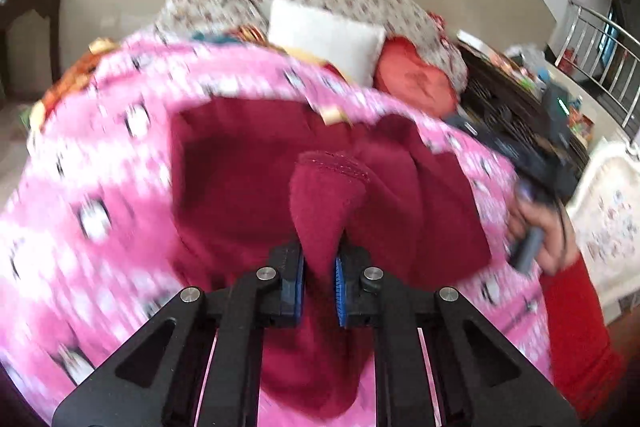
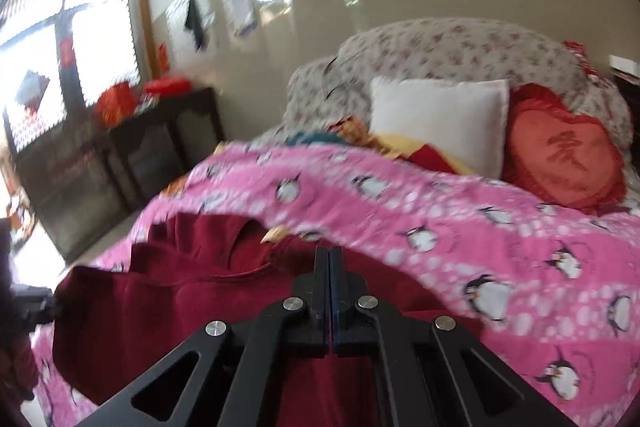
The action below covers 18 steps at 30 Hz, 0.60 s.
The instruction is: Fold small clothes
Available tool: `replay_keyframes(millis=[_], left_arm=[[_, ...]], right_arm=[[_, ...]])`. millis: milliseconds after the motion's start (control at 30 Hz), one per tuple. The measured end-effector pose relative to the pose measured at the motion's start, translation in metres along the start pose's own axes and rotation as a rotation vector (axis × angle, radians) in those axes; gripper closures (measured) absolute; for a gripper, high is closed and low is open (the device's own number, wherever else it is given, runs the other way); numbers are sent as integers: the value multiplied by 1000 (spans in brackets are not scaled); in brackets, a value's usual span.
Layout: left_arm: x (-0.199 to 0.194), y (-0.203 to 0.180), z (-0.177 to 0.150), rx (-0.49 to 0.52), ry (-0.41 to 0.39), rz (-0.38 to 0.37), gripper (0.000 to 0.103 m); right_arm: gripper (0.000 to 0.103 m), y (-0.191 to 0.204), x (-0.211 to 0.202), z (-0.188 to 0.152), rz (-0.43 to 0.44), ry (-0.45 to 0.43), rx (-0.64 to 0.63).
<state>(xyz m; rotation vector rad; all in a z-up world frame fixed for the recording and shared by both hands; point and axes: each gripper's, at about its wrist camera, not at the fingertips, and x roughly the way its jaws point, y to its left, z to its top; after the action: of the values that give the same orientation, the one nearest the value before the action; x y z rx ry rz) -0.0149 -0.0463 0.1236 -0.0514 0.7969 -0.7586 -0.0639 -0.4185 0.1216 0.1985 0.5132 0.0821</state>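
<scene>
Left tongs (image 1: 319,283) pinch a fold of the dark red garment (image 1: 248,163) – right tongs (image 2: 329,259) pressed together above it – on the pink penguin blanket (image 2: 500,227).

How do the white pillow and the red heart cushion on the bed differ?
The white pillow is rectangular and plain; the red heart cushion is heart-shaped, frilled, with a character on its face. The pillow stands to the cushion's left. Both lean against the flowered headboard.
</scene>
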Motion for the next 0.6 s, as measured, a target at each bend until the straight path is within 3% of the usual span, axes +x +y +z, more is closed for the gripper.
replay_keyframes(millis=[100,133,167,233,300,333,367,400,433,467,600], left_arm=[[11,10,28,-2,-16,44,93],[13,14,32,-3,-17,48,93],[16,15,36,-1,-16,52,93],[19,16,39,13,-18,70,93],[24,14,40,28,-10,83,93],[26,13,39,32,-7,87,93],[28,13,40,34,-2,90,93],[29,13,40,38,3,93,93],[30,14,42,42,6,100,93],[33,16,46,46,9,112,93],[41,23,65,62,-2,178,92]], right_arm=[[102,-10,-6,3,68,-10,31],[89,-6,-2,3,78,2,8],[53,-1,5,3,80,28,-12],[23,8,21,2,104,78,-33],[23,14,44,0,93,127,-38],[29,16,60,-1,86,163,-38],[52,18,74,-3,92,197,-38],[67,19,83,-5,85,221,-39],[92,20,92,-7,47,246,-42],[94,19,92,-6,9,230,-31],[95,-1,42,6,-5,43,55]])
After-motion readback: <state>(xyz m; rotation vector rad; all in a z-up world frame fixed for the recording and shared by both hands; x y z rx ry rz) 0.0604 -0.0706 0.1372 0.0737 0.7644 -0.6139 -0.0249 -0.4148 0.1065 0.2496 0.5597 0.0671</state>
